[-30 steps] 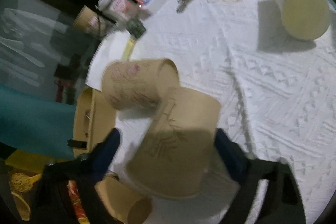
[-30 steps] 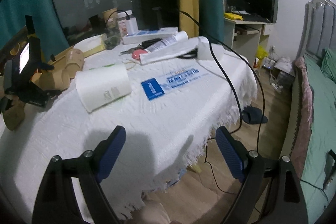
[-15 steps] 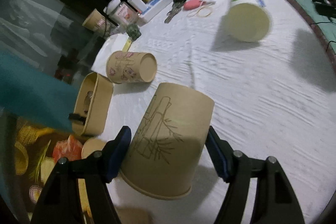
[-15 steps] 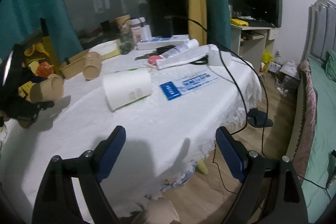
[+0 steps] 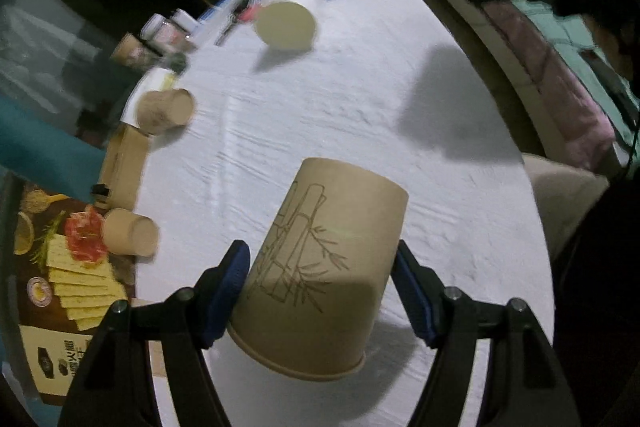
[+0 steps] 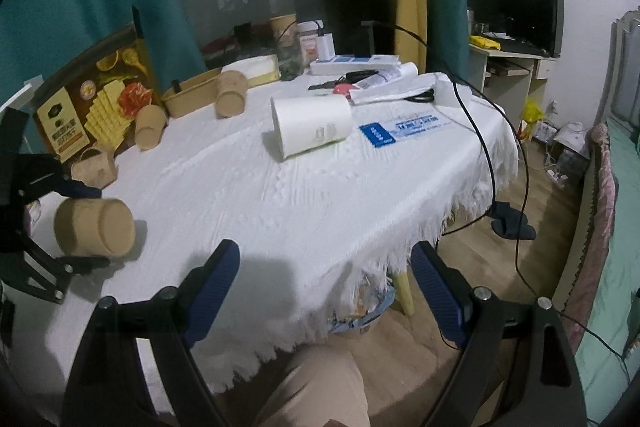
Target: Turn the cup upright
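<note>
My left gripper [image 5: 322, 287] is shut on a brown paper cup with a bamboo drawing [image 5: 320, 267]. The cup is held above the white tablecloth, tilted, its closed base pointing away from me and its open rim toward me. The same cup [image 6: 94, 227] and left gripper [image 6: 44, 211] show at the left edge of the right wrist view, the cup lying sideways in the air. My right gripper [image 6: 324, 291] is open and empty over the table's near edge.
A white cup [image 6: 310, 127] lies on its side mid-table. Several brown cups [image 5: 164, 111] [image 5: 128, 231] lie at the left by a cardboard tray [image 6: 192, 99] and a printed box [image 6: 92, 107]. Clutter and a black cable [image 6: 476, 123] sit at the far side. The table edge [image 6: 400, 255] is near.
My left gripper has lifted the bamboo cup up and away from the other brown cups, toward the table's near side. The right gripper has barely moved.
</note>
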The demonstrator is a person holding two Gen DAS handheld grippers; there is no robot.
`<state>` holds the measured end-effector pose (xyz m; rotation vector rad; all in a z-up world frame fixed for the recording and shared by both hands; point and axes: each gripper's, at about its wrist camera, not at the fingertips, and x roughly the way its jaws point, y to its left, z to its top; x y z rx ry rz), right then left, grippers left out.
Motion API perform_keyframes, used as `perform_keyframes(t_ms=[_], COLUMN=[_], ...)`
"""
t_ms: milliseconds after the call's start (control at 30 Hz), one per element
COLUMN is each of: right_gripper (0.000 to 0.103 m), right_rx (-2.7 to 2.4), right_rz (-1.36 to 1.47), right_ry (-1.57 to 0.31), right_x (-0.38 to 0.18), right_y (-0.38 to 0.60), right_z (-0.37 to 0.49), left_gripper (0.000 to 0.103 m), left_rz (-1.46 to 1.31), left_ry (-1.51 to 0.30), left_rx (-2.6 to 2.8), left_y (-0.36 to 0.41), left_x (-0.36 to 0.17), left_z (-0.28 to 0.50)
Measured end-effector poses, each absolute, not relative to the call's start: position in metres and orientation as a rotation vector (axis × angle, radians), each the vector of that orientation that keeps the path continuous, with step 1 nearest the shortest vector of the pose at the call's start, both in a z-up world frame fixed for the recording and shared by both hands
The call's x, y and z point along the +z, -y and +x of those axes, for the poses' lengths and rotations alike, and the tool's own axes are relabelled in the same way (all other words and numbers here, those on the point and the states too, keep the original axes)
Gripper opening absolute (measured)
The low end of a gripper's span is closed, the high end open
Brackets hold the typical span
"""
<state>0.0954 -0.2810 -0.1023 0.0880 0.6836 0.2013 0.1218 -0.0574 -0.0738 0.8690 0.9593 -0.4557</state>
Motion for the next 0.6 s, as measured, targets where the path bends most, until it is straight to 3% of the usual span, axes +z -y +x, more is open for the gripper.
perform_keyframes(t_ms=[600], right_gripper=[0.086], right_rx=[0.268], right_rz=[-0.021], right_ry=[-0.771], right_x=[-0.111], right_y=[0.268], right_z=[0.091], left_gripper=[0.073], left_rz=[0.843], left_ry=[-0.978], left_rx=[-0.514], left_y=[0.066], left_x=[-0.082], left_z=[0.107])
